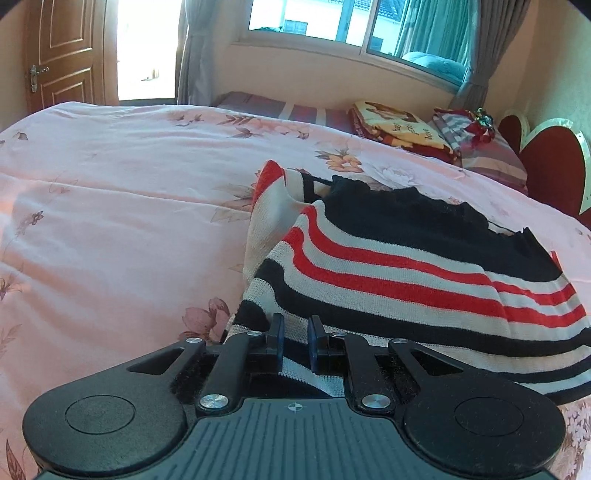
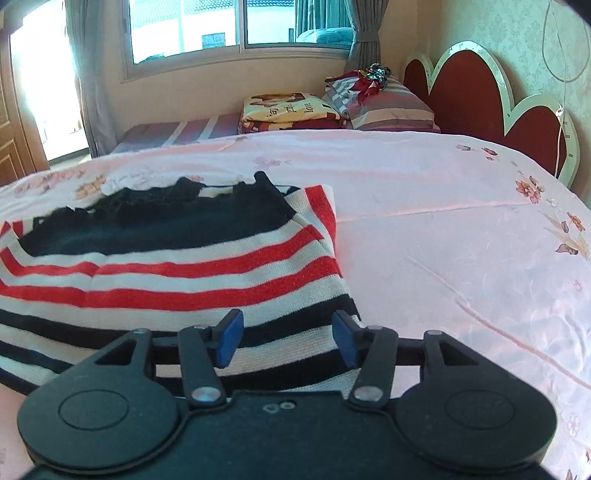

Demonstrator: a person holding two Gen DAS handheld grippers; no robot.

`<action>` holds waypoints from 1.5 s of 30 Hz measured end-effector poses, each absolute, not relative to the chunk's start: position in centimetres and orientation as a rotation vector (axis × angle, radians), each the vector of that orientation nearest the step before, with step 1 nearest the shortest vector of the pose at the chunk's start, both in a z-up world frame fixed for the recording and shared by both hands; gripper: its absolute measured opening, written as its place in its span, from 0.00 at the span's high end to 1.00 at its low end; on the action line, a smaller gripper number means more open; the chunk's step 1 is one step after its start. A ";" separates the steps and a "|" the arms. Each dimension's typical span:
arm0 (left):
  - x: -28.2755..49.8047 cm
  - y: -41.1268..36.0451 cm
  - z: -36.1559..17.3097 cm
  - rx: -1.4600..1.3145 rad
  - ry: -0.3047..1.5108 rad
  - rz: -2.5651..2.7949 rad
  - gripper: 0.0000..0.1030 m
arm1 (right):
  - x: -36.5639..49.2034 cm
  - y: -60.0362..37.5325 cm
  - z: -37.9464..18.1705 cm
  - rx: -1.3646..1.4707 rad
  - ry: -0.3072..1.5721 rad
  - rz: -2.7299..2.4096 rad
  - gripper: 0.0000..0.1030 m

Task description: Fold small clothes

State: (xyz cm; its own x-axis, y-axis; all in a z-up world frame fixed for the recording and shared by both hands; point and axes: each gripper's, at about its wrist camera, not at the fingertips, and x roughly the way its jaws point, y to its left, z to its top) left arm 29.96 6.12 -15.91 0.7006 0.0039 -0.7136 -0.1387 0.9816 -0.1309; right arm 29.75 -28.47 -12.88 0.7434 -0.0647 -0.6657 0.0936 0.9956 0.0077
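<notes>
A small knit sweater (image 1: 406,266) with black, white and red stripes lies on the pink floral bedspread (image 1: 110,221). Its black upper part points away from me. My left gripper (image 1: 295,332) sits at the sweater's near left hem, its jaws narrowed to a small gap with striped knit between them. In the right wrist view the sweater (image 2: 166,269) fills the left half. My right gripper (image 2: 288,336) is open over the near right hem, with striped fabric lying between the blue pads (image 2: 229,338).
The bedspread (image 2: 443,240) stretches to the right and far side. Folded blankets (image 2: 288,110) and striped pillows (image 2: 388,103) lie by a red heart-shaped headboard (image 2: 472,96). A window (image 1: 332,22) and a wooden door (image 1: 62,55) stand beyond the bed.
</notes>
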 end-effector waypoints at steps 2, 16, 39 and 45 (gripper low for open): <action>29.6 5.6 -15.8 -0.154 0.808 0.088 0.87 | 29.4 -27.8 -12.7 0.044 0.727 -0.057 0.47; 25.8 4.2 -15.1 -0.251 0.824 0.050 0.00 | 27.6 -21.6 -11.9 -0.017 0.713 0.098 0.46; 30.7 7.2 -20.3 -0.715 0.758 0.180 0.52 | 30.9 -17.6 -13.5 0.001 0.736 0.185 0.46; 31.4 7.6 -20.8 -0.741 0.740 0.180 0.66 | 33.1 -15.8 -13.4 -0.018 0.711 0.200 0.46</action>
